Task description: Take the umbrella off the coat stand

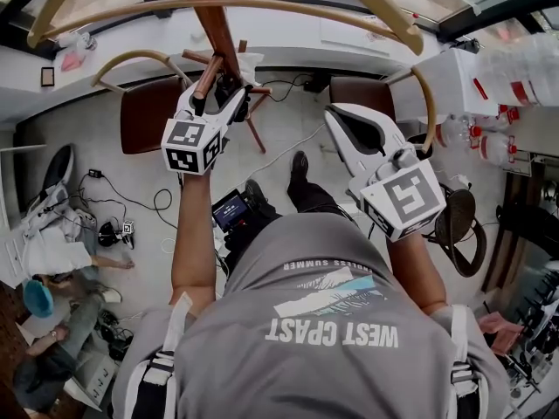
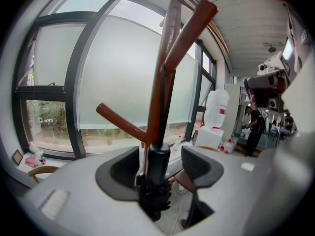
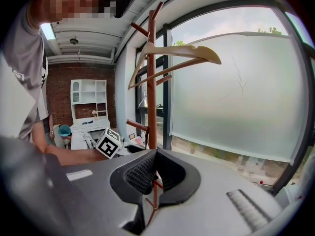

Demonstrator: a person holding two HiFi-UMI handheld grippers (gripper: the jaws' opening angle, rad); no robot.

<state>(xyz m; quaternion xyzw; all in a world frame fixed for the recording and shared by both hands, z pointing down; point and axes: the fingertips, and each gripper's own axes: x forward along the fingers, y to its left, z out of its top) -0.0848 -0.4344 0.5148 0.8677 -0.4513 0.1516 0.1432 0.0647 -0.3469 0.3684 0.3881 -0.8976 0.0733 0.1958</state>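
Note:
A black folded umbrella (image 2: 156,173) hangs upright against the brown wooden coat stand (image 2: 161,92), just below its slanted pegs. My left gripper (image 2: 160,163) is open around it, with a gap between each pad and the umbrella. In the head view the left gripper (image 1: 218,92) reaches up to the stand's pole (image 1: 214,20), and the umbrella (image 1: 229,87) shows as a dark shape between the white fingers. My right gripper (image 1: 342,122) is held apart to the right, shut, with nothing in it. From the right gripper (image 3: 156,154) view the stand (image 3: 151,77) is ahead.
A pale wooden hanger (image 3: 179,53) hangs on the stand's upper pegs. Below are brown chairs (image 1: 148,112), floor cables, a camera (image 1: 231,209) and people sitting at the left (image 1: 52,321). Water bottles (image 1: 489,138) stand at the right. A large window is behind the stand.

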